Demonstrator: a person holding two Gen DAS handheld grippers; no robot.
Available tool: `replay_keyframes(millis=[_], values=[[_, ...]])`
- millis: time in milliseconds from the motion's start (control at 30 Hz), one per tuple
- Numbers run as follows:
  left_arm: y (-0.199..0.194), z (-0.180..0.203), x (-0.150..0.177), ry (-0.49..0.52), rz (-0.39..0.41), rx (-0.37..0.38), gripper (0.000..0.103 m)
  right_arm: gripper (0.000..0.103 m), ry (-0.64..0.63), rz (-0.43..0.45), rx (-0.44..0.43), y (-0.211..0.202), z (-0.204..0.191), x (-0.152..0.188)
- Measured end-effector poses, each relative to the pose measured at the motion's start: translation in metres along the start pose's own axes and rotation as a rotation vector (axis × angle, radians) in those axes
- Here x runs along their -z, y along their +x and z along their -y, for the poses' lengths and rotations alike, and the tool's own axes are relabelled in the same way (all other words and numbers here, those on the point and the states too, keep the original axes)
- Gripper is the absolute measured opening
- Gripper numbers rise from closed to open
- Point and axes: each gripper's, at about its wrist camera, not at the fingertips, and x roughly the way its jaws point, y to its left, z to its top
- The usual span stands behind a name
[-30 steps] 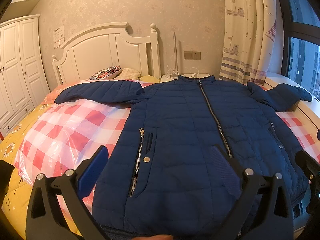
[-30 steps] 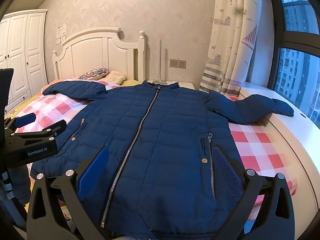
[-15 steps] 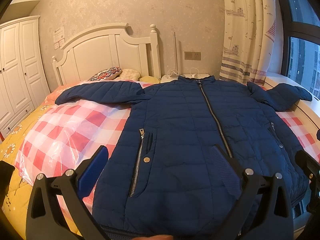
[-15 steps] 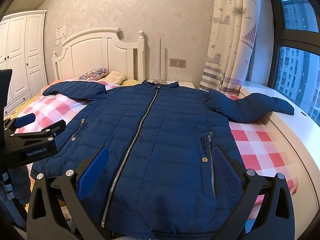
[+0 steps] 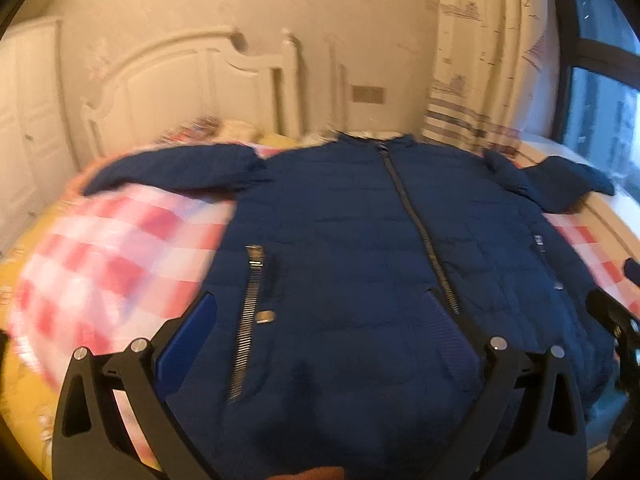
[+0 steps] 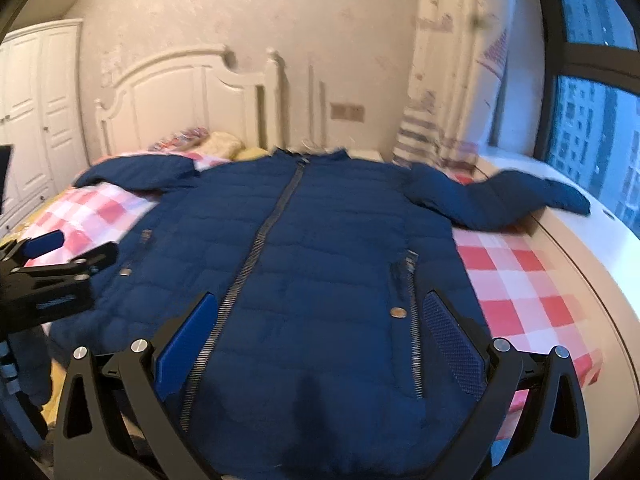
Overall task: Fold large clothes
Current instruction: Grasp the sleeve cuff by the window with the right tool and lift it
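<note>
Left wrist view. Item: navy quilted puffer jacket (image 5: 360, 240), laid flat and front-up on a bed with a red-and-white checked cover (image 5: 104, 248), collar toward the white headboard (image 5: 180, 80), centre zip closed. One sleeve (image 5: 172, 170) lies stretched out over the checked cover; the other sleeve (image 5: 560, 182) reaches toward the window ledge. Left gripper (image 5: 320, 344): jaws spread wide, blue pads clear of the fabric, holding nothing, poised above the hem near the pocket zip (image 5: 248, 320). The frame is blurred. The tip of the other tool shows at the right edge.

Right wrist view. Same jacket (image 6: 312, 248), fully spread, no crease or fold visible. Right gripper (image 6: 320, 344): jaws wide apart, empty, above the hem on the window side, close to the pocket snap (image 6: 398, 312). Left gripper (image 6: 52, 276) seen in profile at the left edge, off the corner of the hem. Curtain (image 6: 448, 80) and wardrobe (image 6: 40, 112) in background.

Progress, as judged: folding not begun. Garment laid out only; sleeves, sides and the lengthwise fold all remain.
</note>
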Motion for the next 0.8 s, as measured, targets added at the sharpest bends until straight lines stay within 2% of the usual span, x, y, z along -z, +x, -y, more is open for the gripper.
replay_keyframes(millis=[67,233,300,333,467,567,667,800], values=[[0.025,-0.001,-0.007,-0.001,-0.042,0.015,0.101,0.099,0.038,-0.007,0.024,0.011,0.018,-0.008],[0.102,0.007,-0.035,0.073,-0.161,-0.050,0.101,0.099,0.113,-0.049,0.119,0.057,0.071,-0.032],[0.134,0.006,-0.052,0.083,-0.206,-0.063,0.101,0.099,0.193,-0.095,0.117,0.081,0.099,-0.041],[0.148,0.005,-0.061,0.080,-0.216,-0.075,0.101,0.099,0.275,-0.124,0.109,0.098,0.123,-0.046],[0.199,-0.004,-0.094,0.052,-0.223,-0.131,0.101,0.099,0.461,-0.166,0.158,0.142,0.189,-0.058],[0.233,-0.009,-0.107,0.029,-0.254,-0.110,0.101,0.099,0.534,-0.154,0.220,0.167,0.228,-0.069],[0.259,-0.010,-0.101,0.016,-0.308,-0.068,0.101,0.097,0.576,-0.135,0.262,0.189,0.257,-0.083],[0.261,-0.013,-0.099,-0.001,-0.293,-0.056,0.101,0.097,0.631,-0.116,0.304,0.216,0.289,-0.100]])
